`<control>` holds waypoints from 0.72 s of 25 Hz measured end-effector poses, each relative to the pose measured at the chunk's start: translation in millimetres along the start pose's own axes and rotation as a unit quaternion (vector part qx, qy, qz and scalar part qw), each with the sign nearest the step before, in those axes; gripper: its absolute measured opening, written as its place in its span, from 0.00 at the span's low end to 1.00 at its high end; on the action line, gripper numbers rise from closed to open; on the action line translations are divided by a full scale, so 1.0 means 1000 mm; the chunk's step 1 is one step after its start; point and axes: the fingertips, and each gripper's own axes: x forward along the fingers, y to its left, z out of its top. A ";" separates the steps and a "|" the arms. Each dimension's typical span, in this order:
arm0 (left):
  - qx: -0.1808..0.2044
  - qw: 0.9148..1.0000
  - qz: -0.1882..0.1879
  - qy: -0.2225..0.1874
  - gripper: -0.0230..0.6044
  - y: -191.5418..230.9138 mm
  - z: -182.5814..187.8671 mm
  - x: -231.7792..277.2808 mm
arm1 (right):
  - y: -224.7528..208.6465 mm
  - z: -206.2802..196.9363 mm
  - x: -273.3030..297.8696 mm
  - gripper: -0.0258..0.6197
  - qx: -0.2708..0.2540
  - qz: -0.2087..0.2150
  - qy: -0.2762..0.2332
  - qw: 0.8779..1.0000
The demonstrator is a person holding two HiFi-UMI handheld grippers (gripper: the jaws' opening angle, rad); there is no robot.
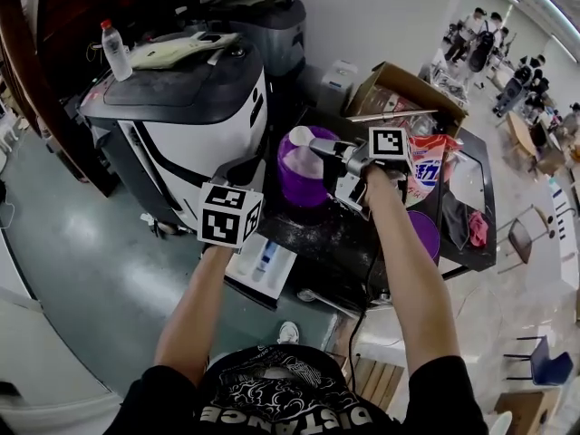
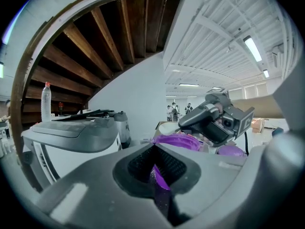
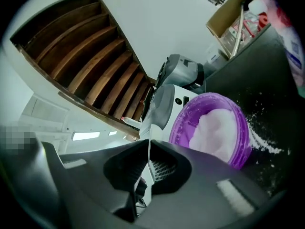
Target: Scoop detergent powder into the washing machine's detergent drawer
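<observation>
At centre frame of the head view, a person works two hand-held grippers over a black table (image 1: 362, 234) beside a white and grey washing machine (image 1: 181, 120). The right gripper (image 3: 147, 149) has its jaws pressed together on the thin handle of a white scoop (image 3: 161, 104), whose bowl rides at the upper left rim of a purple tub (image 3: 238, 128) heaped with white detergent powder (image 3: 214, 130). Loose grains are scattered on the tabletop just right of the tub.

The left gripper (image 2: 155, 165), lower and further left, is clamped on a thin purple strip (image 2: 161, 178); whether the strip belongs to the tub cannot be told.

The detergent drawer (image 1: 263, 261) stands pulled out at lower centre, just below the left gripper's marker cube and apart from the scoop.

A plastic bottle (image 1: 116, 51) stands on the machine's lid at upper left. A detergent bag (image 1: 426, 166) and an open cardboard box (image 1: 408, 93) sit to the right.
</observation>
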 end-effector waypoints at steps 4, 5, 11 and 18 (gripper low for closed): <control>0.002 1.000 -0.014 0.001 0.04 -0.001 -0.008 -0.011 | 0.002 -0.016 -0.006 0.10 0.018 0.009 -0.025 0.999; 0.003 1.000 -0.018 0.002 0.04 -0.001 -0.011 -0.013 | 0.003 -0.020 -0.008 0.10 0.022 0.012 -0.031 0.999; 0.000 1.000 -0.027 0.009 0.04 0.004 -0.029 -0.033 | 0.003 -0.042 -0.014 0.10 0.032 0.011 -0.055 0.998; -0.001 0.999 -0.033 0.014 0.04 0.008 -0.052 -0.060 | 0.003 -0.083 -0.012 0.10 0.050 0.020 -0.069 0.996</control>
